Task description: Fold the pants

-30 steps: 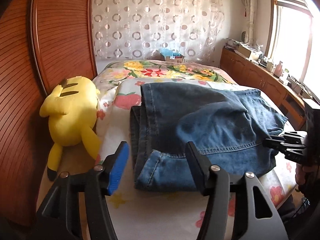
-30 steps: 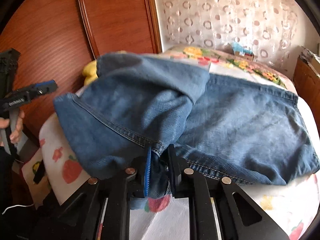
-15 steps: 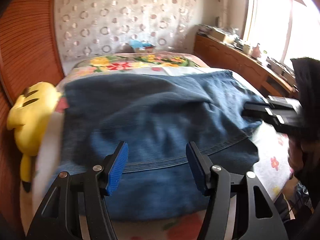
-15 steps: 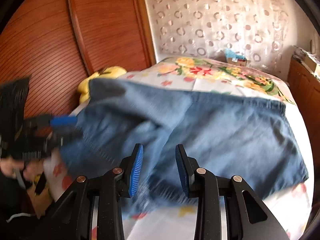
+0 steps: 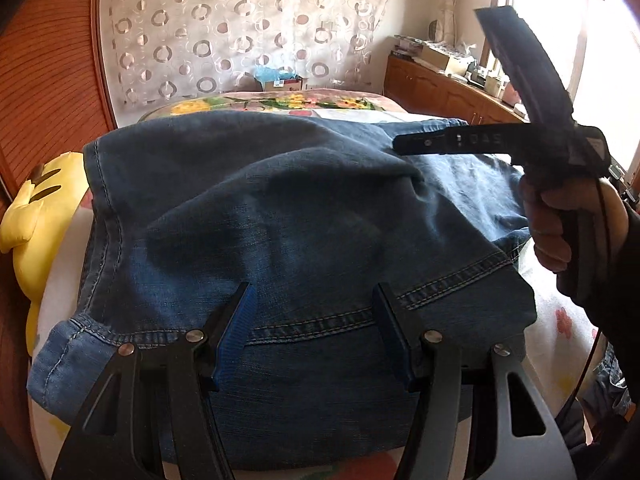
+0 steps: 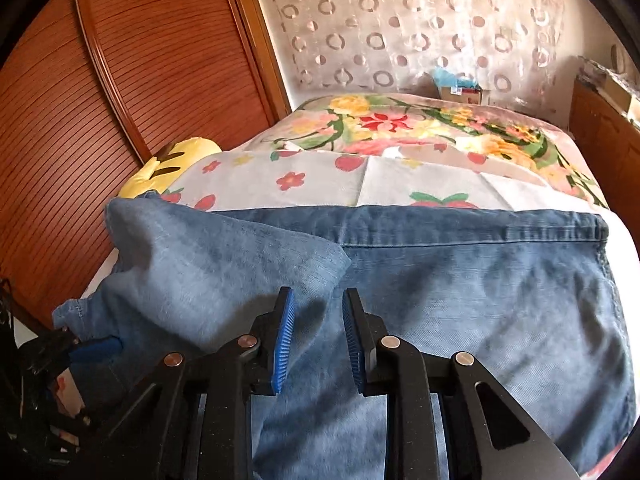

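Note:
Blue denim pants (image 5: pixel 280 232) lie folded over on the bed, with the hems of the legs nearest the left wrist camera. They also fill the lower half of the right wrist view (image 6: pixel 460 300). My left gripper (image 5: pixel 312 320) is open and empty, just above the hem of the top layer. My right gripper (image 6: pixel 318 320) is open and empty over the middle of the denim. It also shows in the left wrist view (image 5: pixel 400 146), above the right side of the pants. The left gripper shows at the lower left of the right wrist view (image 6: pixel 76 350), beside a hem corner.
The bed has a floral and strawberry sheet (image 6: pixel 400 184). A yellow plush toy (image 5: pixel 36 216) lies at the left bed edge against a wooden slatted wall (image 6: pixel 100 100). A wooden cabinet (image 5: pixel 440 88) runs along the right side under the window.
The right gripper let go of the pant-leg hem and opened; the leg now lies folded over the pants. Both grippers moved over the denim, the left staying open.

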`<act>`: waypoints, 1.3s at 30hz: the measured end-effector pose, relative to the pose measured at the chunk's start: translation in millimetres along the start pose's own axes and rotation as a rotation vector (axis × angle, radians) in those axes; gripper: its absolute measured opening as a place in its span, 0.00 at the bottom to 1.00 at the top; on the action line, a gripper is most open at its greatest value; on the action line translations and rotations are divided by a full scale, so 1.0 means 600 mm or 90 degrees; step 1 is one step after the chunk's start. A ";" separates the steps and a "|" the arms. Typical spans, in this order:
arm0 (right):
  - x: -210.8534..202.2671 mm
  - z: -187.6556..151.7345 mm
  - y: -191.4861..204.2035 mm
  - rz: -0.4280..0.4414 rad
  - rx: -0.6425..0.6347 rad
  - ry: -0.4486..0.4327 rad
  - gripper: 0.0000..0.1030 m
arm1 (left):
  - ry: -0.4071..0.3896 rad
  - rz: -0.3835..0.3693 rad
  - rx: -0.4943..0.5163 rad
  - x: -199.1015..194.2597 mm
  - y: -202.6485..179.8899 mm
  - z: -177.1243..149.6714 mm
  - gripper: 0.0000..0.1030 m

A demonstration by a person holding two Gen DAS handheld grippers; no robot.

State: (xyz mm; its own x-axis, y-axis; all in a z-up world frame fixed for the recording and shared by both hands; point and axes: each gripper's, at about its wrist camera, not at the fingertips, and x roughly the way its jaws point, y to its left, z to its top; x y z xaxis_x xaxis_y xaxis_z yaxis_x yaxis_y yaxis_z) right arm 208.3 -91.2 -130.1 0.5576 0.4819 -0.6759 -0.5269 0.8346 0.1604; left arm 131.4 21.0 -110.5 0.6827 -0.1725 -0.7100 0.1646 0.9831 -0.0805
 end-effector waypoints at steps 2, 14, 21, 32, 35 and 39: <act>0.009 0.007 -0.003 0.005 0.002 0.011 0.13 | -0.001 0.003 0.006 0.000 0.000 0.001 0.59; -0.004 0.064 -0.009 -0.012 -0.029 -0.063 0.01 | -0.010 0.010 0.016 0.003 -0.004 -0.013 0.59; 0.045 0.123 -0.005 -0.071 -0.063 -0.078 0.00 | -0.015 0.015 0.020 -0.001 -0.008 -0.018 0.59; 0.010 0.080 0.021 -0.066 -0.060 -0.073 0.30 | -0.016 0.010 0.013 -0.007 -0.010 -0.022 0.59; -0.021 0.045 0.010 -0.045 -0.049 -0.058 0.31 | -0.016 0.012 0.015 -0.006 -0.010 -0.021 0.59; -0.049 -0.019 0.006 -0.036 -0.040 -0.032 0.31 | -0.015 0.014 0.017 -0.002 -0.010 -0.018 0.59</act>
State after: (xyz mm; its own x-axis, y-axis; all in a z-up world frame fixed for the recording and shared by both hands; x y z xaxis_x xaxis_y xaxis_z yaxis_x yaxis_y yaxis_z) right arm 183.0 -105.6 -117.6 0.6180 0.4492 -0.6452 -0.5326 0.8429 0.0767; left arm 121.8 16.3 -116.7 0.7033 -0.1519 -0.6945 0.1675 0.9848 -0.0457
